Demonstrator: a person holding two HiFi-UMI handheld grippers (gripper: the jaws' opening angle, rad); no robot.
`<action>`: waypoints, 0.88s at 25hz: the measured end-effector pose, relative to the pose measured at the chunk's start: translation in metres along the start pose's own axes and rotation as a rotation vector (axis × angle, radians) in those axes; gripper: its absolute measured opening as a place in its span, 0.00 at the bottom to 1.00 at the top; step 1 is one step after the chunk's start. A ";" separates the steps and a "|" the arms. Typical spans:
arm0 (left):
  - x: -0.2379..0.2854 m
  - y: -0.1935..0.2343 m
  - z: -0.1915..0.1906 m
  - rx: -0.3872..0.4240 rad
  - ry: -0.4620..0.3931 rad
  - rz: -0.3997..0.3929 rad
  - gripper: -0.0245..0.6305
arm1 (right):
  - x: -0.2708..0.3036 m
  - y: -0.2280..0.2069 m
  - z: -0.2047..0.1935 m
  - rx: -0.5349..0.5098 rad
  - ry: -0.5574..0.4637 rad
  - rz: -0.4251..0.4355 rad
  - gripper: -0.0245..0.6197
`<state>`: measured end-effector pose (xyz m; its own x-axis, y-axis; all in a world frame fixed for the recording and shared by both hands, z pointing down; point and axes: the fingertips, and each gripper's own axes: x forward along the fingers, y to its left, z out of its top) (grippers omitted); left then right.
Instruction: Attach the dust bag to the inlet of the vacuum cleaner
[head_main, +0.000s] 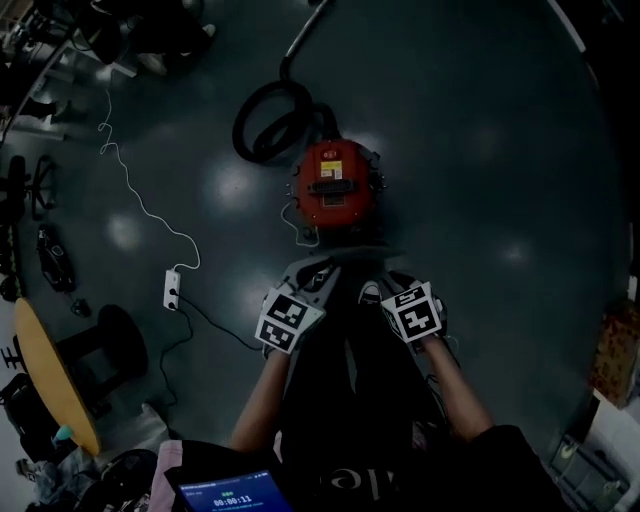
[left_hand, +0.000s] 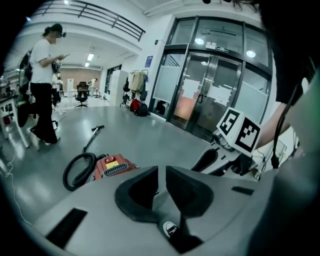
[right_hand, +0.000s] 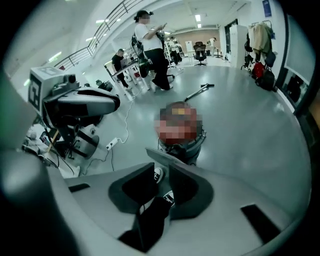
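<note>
The red canister vacuum cleaner (head_main: 333, 185) stands on the dark floor in front of me, its black hose (head_main: 270, 120) coiled behind it. It also shows in the left gripper view (left_hand: 112, 166) and, partly under a mosaic patch, in the right gripper view (right_hand: 179, 131). I see no dust bag in any view. My left gripper (head_main: 312, 278) (left_hand: 161, 186) and right gripper (head_main: 378, 292) (right_hand: 161, 181) are held up close to my body, well above the vacuum. Each has only a narrow slit between its pads, with nothing in it; only the floor and my shoes show below.
A white power strip (head_main: 172, 290) with its cable lies on the floor to the left. A round wooden table (head_main: 45, 370) and a black stool (head_main: 105, 340) stand at the lower left. A person (left_hand: 42, 90) stands beyond the vacuum, and glass doors (left_hand: 215, 90) lie further off.
</note>
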<state>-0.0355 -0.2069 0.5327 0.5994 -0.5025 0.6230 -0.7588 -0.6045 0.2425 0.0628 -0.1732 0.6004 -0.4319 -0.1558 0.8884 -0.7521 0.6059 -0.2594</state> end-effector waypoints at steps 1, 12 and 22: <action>-0.011 -0.005 0.008 -0.009 -0.015 0.023 0.11 | -0.011 0.007 0.001 0.015 -0.012 0.009 0.19; -0.125 -0.057 0.031 -0.085 -0.070 0.117 0.04 | -0.094 0.054 0.007 0.189 -0.164 0.080 0.14; -0.194 -0.069 -0.019 -0.152 -0.084 0.127 0.04 | -0.117 0.096 -0.008 0.172 -0.184 0.062 0.14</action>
<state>-0.1042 -0.0563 0.4090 0.5106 -0.6225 0.5932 -0.8556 -0.4361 0.2789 0.0449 -0.0908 0.4748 -0.5514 -0.2708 0.7891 -0.7881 0.4792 -0.3863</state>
